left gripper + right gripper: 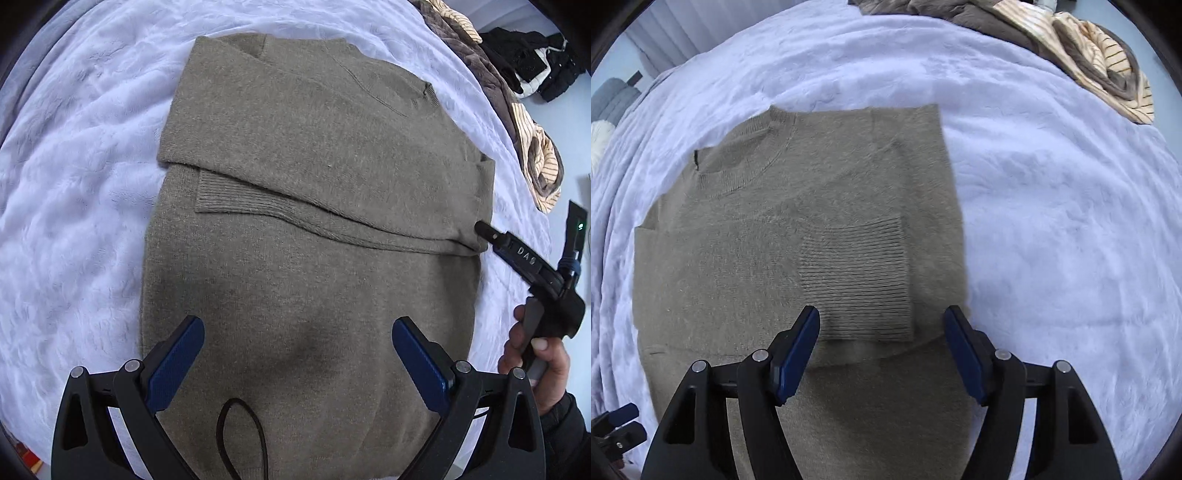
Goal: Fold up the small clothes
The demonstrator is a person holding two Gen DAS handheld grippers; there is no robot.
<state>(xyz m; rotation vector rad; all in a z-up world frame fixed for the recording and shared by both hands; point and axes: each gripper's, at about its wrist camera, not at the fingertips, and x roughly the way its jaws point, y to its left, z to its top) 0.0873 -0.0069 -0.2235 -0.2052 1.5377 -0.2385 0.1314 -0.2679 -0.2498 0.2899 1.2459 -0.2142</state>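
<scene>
The left gripper (pixel 297 363) hangs wide open and empty over the olive-brown sweater (pixel 314 192), lying sleeves-folded on the lavender blanket (pixel 74 184); right gripper (pixel 882 354), likewise spread and empty, hovers over its ribbed cuff (pixel 857 277).

Count, both views:
- Sweater (pixel 314 184), olive-brown knit: 1, on the bed.
- Ribbed cuffs showing on it: 1 (pixel 857 280).
- Blanket (pixel 74 184), pale lavender: 1.
- Heaps of other clothes: 2, one brown and striped (pixel 1089 55), one black (pixel 535 59).
- Grippers: 2, left gripper (pixel 297 362) and right gripper (pixel 882 354); 2 blue fingers (pixel 798 354) each.
</scene>
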